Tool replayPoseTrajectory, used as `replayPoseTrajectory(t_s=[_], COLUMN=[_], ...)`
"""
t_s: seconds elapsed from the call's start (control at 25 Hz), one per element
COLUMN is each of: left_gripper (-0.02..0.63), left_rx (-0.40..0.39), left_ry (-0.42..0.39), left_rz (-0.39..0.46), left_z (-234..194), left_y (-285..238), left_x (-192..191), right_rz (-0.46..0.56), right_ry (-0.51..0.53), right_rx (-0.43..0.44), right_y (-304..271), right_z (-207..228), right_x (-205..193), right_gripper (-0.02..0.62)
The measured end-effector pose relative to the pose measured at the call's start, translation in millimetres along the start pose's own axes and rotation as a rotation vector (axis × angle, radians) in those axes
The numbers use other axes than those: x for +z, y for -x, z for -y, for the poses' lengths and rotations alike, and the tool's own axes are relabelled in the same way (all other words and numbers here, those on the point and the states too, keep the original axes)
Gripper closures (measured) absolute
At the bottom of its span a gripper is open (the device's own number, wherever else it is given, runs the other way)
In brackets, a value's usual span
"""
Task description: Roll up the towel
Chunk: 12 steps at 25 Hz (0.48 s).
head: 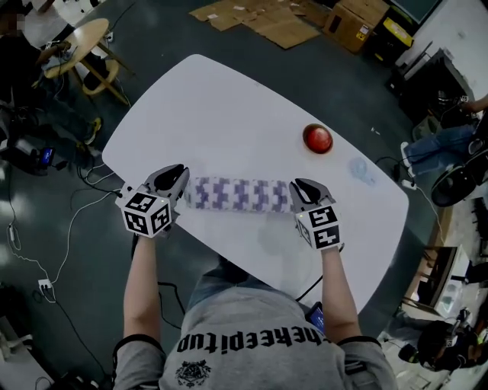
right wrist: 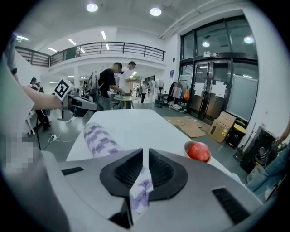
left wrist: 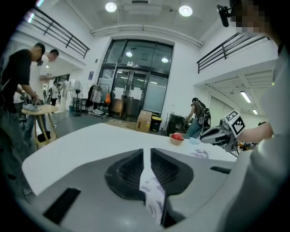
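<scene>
The towel (head: 238, 195), white with purple checks, hangs as a long narrow roll-like band between my two grippers over the near part of the white table (head: 229, 114). My left gripper (head: 177, 183) is shut on its left end. In the left gripper view a strip of the towel (left wrist: 152, 195) is pinched between the closed jaws (left wrist: 147, 156). My right gripper (head: 302, 190) is shut on the right end. The right gripper view shows a corner of the towel (right wrist: 140, 190) clamped in the jaws (right wrist: 145, 156), with the rest of the band (right wrist: 100, 138) running left.
A red apple-like ball (head: 317, 138) in a small bowl sits at the table's right. A pale blue smudge (head: 361, 171) lies near it. A small round wooden table (head: 76, 46) and cardboard (head: 274, 21) are on the floor beyond. People stand far off.
</scene>
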<state>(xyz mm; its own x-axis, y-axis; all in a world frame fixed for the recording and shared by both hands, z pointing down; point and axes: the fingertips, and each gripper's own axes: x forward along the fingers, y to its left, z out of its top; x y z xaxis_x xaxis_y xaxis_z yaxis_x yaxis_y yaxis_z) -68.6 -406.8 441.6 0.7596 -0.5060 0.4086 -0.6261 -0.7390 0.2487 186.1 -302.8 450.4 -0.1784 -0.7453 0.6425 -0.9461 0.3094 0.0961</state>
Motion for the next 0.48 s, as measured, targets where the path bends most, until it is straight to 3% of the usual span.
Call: replayPoseTrajectory(t_s=[0.04, 0.12, 0.48], left_gripper=[0.575, 0.598, 0.601], left_rx=[0.018, 0.042, 0.085], left_ry=[-0.008, -0.013, -0.079], left_rz=[0.017, 0.050, 0.227], left_z=[5, 17, 93], left_y=[6, 17, 68], left_x=[5, 15, 61], right_rz=[0.025, 0.069, 0.279], right_ry=[-0.009, -0.019, 0.024], right_rx=[0.000, 0.007, 0.017], right_y=[6, 18, 80], right_z=[-3, -8, -36], right_x=[6, 18, 59], right_gripper=[0.570, 0.594, 0.594])
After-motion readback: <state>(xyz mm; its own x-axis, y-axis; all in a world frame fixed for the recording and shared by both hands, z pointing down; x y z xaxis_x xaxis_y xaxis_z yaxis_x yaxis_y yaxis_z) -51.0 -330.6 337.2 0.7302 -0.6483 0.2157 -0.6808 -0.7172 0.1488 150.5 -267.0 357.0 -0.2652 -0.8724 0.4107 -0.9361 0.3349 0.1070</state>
